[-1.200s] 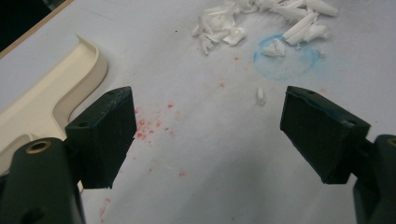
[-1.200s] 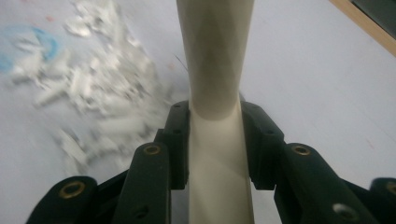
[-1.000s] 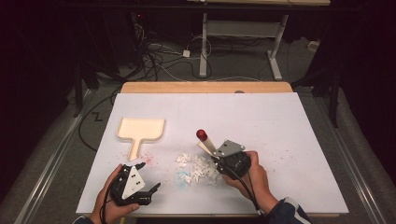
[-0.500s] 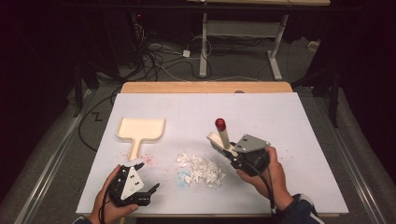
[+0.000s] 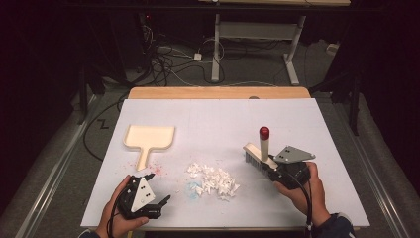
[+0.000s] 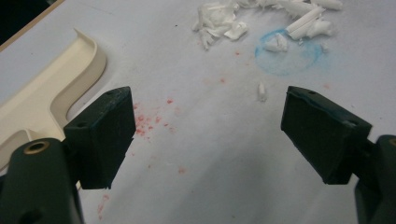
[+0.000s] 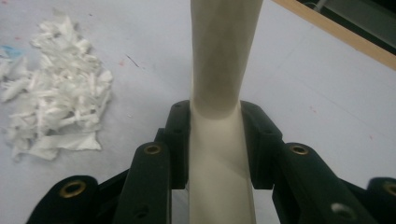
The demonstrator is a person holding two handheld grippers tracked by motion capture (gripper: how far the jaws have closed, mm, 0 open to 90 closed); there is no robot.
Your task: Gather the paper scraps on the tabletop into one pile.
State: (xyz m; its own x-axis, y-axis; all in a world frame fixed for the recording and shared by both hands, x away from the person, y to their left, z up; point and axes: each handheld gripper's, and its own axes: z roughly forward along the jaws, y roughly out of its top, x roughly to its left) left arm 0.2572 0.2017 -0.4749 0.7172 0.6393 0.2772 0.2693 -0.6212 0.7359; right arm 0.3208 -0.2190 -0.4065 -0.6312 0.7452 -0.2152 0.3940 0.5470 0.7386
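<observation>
the right tool [image 5: 270, 163], low over the worktop [image 5: 208, 116] right of the paper scraps [image 5: 214, 180], is clenched on the brush [image 5: 261, 148] with its handle raised, while the left tool [image 5: 148, 191] rests released near the front edge beside the dustpan [image 5: 147, 139], bare sheet open beyond.

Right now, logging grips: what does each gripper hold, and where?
The right gripper clamps the brush by its cream handle; the left gripper holds nothing.

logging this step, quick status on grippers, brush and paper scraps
Right gripper shut on brush, right of the scraps. Left gripper open, beside dustpan. Paper scraps piled mid-table. Nothing in the way.
</observation>
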